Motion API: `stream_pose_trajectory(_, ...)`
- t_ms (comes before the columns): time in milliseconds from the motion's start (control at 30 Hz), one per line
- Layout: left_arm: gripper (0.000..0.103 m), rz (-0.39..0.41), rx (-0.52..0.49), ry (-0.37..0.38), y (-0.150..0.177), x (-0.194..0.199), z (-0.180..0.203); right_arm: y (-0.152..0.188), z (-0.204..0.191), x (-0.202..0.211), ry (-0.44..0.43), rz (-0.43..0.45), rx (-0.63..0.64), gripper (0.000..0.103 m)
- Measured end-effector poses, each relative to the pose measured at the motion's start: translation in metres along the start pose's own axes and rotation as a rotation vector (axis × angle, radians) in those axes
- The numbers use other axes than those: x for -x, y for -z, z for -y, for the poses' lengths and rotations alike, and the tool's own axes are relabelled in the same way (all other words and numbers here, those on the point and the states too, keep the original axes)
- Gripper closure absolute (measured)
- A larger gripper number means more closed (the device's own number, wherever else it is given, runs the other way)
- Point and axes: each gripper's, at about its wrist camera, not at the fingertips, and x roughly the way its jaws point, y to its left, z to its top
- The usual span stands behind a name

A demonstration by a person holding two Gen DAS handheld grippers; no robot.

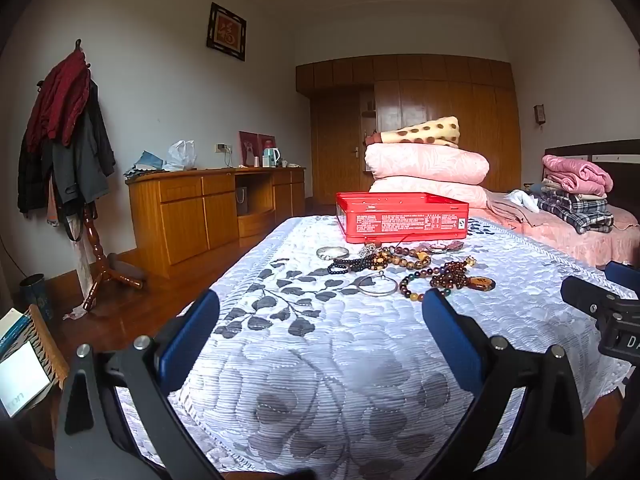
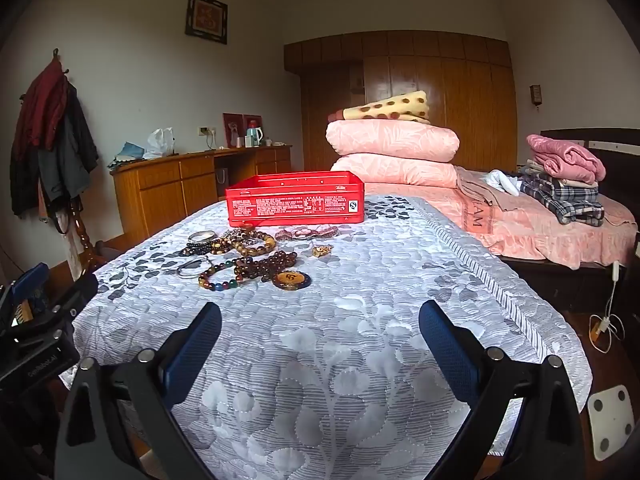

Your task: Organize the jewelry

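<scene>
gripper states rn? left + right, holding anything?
Left gripper: open, empty, short of the jewelry.
Right gripper: open, empty, over the quilt.

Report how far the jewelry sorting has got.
Nothing looks done: the bead bracelets, silver bangles and amber pendant all lie on the quilt in front of the red tin. Left gripper and right gripper are open, empty. All pieces remain.
</scene>
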Motion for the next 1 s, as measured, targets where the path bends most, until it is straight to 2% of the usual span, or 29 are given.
stream_pose_trajectory(1000, 0.005, -0.003, 0.006, 0.007, 0.0003, -0.0035, 0.0006, 0.0008, 0.0003, -0.0001, 0.000, -0.003, 0.000, 0.006)
